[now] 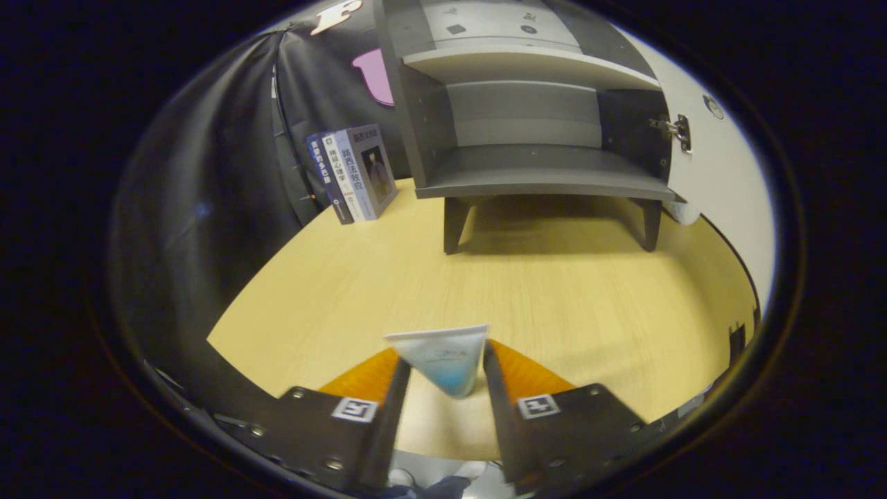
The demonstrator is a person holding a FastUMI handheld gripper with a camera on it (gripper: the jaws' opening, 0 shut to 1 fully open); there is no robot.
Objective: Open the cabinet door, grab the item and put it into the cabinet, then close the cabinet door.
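Observation:
A white tube fading to blue stands between my fingers, its flat crimped end up and its narrow end pointing down. My gripper is shut on the tube, with both fingers pressing its sides above the wooden table. Beyond the fingers, at the table's back, stands the grey cabinet on short legs. Its white door is swung open to the right, with a metal hinge showing. The lower compartment and the shelf above it hold nothing that I can see.
Three books stand upright to the left of the cabinet, against the black cloth wall. Bare tabletop stretches between my fingers and the cabinet's legs. The table's curved edge runs close on the left and the right.

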